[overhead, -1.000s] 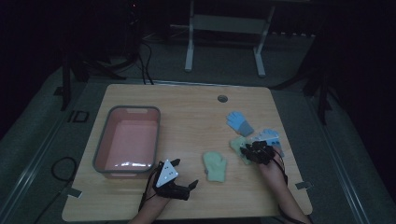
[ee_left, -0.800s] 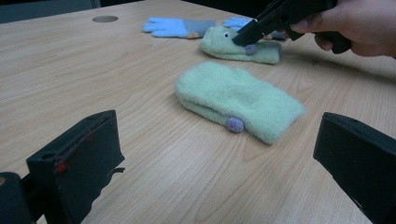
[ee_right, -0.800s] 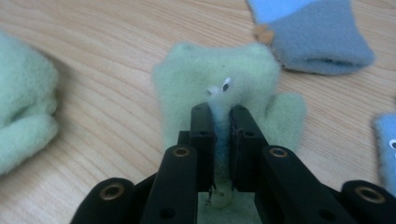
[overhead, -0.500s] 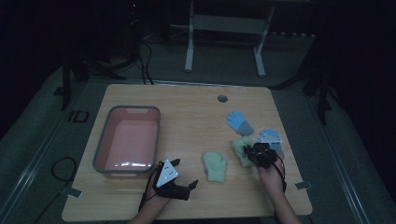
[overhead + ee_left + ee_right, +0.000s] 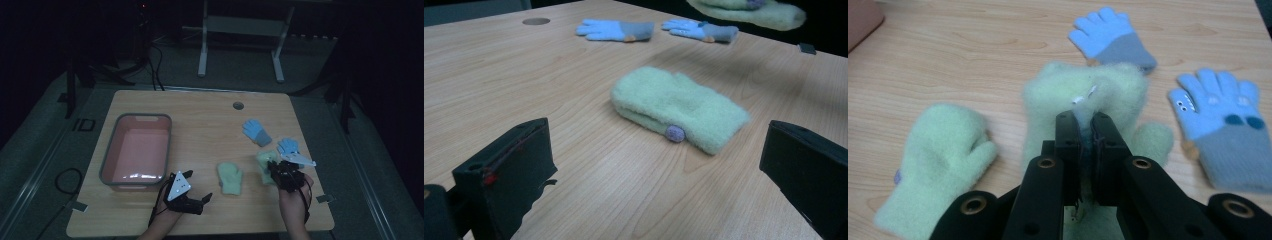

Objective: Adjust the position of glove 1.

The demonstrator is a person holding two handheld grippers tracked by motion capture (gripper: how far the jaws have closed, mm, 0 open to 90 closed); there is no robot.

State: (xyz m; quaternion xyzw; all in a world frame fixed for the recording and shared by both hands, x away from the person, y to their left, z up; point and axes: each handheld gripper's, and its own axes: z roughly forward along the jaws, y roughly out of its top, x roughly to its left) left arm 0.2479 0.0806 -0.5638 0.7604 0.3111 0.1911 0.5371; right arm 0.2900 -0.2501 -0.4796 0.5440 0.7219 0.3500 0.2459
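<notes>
High view: the right tongs (image 5: 272,170) pinch a pale green mitten (image 5: 266,161) near the right edge of the bench (image 5: 200,115). The grip looks like a thin nip of fleece rather than a full bite, so I judge the mitten could slide free if it is swung toward the pink tub (image 5: 137,150), which sits well apart on the left. A second green mitten (image 5: 230,177) lies flat between the two hands, and two blue gloves (image 5: 256,131) lie just beyond the right hand. A low carry could drag the held mitten over them. The left tongs (image 5: 202,199) rest near the bench's front edge.

Left gripper view: the left tongs (image 5: 659,175) stand wide with nothing between them, aimed at the second green mitten (image 5: 679,107). It looks fluffy and soft, with a small purple button on its cuff. The held mitten (image 5: 749,12) hangs clear of the wood at the top of the view.

Right gripper view: the right tongs (image 5: 1087,127) are almost fully closed on the bunched fleece of the mitten (image 5: 1088,90), with a white tag poking out beside them. If the hold is mostly on that tag or loose pile, the mitten could droop or drop. The nearer blue glove (image 5: 1223,130) lies just beside it.
</notes>
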